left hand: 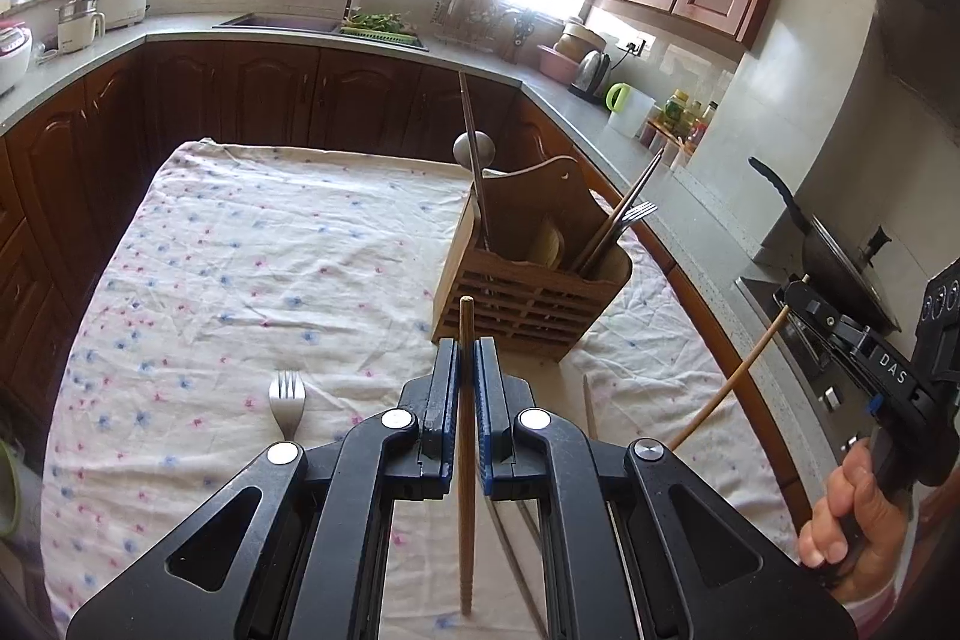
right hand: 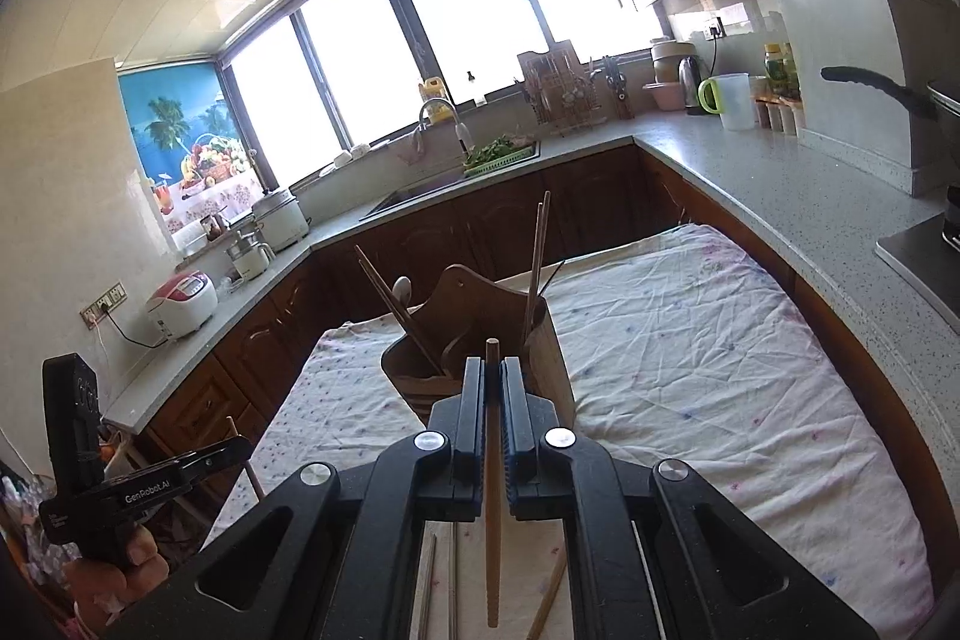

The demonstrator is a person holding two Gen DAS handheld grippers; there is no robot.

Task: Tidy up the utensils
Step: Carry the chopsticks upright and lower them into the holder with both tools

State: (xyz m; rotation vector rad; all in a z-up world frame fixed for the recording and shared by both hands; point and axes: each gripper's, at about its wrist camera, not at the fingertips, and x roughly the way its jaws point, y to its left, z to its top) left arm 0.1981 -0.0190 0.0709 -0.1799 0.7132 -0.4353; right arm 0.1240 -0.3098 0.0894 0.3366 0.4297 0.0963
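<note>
Both clamped tight on wooden chopsticks, left gripper [left hand: 467,358] on one chopstick [left hand: 465,460], right gripper [right hand: 492,376] on another [right hand: 492,490], wooden utensil holder [left hand: 534,274] right of frame centre, fork [left hand: 287,403] lower left on cloth [left hand: 240,250].

Both tongs, L [left hand: 467,370] & R [right hand: 493,382], clamped, angled down.

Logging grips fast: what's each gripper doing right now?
Left gripper: closed on a wooden chopstick.
Right gripper: closed on another wooden chopstick.
</note>
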